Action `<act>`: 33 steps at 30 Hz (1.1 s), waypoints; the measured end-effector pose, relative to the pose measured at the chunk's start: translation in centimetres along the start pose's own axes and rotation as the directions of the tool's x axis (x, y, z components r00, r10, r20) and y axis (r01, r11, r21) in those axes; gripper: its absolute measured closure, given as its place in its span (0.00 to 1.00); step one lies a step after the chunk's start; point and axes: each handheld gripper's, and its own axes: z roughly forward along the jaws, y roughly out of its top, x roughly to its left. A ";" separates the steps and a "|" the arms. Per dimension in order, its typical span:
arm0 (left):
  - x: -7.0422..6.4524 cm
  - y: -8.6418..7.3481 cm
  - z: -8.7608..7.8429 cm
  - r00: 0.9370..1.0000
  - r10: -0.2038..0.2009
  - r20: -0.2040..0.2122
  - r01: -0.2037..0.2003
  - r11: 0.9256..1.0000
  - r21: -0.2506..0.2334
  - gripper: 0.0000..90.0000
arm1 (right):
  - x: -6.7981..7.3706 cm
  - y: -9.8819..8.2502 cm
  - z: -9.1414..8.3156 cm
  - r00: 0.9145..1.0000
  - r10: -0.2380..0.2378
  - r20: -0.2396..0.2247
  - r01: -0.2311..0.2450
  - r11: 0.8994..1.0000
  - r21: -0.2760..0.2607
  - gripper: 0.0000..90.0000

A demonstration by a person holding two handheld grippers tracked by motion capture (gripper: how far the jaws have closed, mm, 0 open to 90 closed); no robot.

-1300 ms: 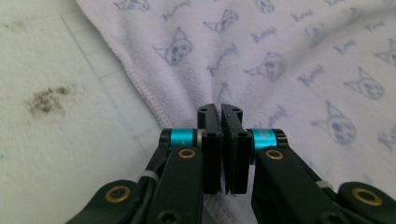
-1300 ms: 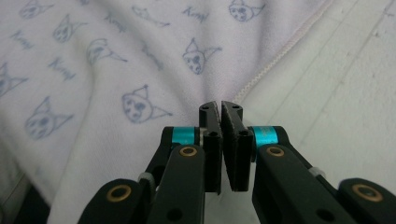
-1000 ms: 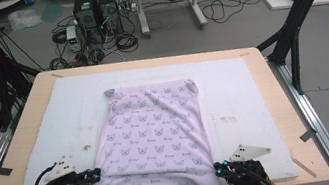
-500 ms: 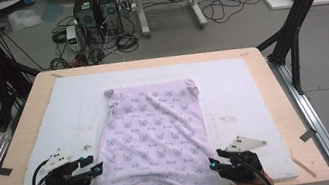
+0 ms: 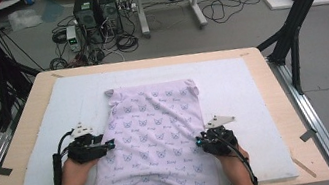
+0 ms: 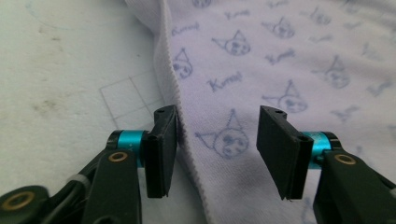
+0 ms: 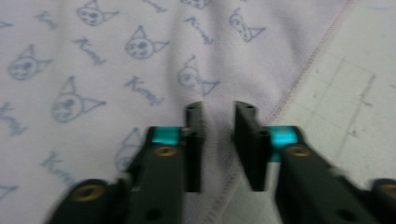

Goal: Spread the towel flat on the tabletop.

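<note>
Lavender printed garment (image 5: 156, 144) lies flat on the white foam mat (image 5: 237, 85), its near hem hanging off the mat's front edge toward the person. It looks like thin knit jersey: light, limp and stretchy, likely to sag and crease wherever it is lifted, and in no way fragile. The ribbed side seams are the firmest parts, so a pinch there should hold better than one on the open panel.

At the garment's left edge, the left gripper (image 6: 217, 135) has its jaws spread fairly wide, having just opened, one pad over the mat and one over the cloth, the ribbed seam (image 6: 175, 84) running between them unpinched. At the garment's right edge, the right gripper (image 7: 218, 140) has jaws drawn to a narrow gap, having just been closing; they straddle the fabric beside the pink-stitched hem (image 7: 308, 65), with cloth between them, though whether the pads already press it I cannot tell.

Printed across the cloth are small cat-eared faces and a repeated script word (image 6: 223, 83) that seems to read "Kuromi", too blurred to confirm.
</note>
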 end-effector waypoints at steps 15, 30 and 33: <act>-0.8 -3.1 -4.4 0.988 -0.010 0.151 0.004 0.999 0.035 0.96 | 1.5 -2.5 -3.1 0.986 -0.061 -0.153 0.068 0.997 0.040 0.96; 1.7 -0.1 -3.6 0.987 -0.073 0.142 0.091 0.988 -0.125 0.56 | -0.2 0.4 -1.5 0.998 -0.006 -0.062 0.001 0.998 -0.071 0.54; 1.9 1.0 -1.6 0.986 -0.087 0.140 0.104 0.988 -0.114 0.55 | -1.0 1.4 0.2 0.999 0.009 -0.038 -0.011 0.998 -0.059 0.54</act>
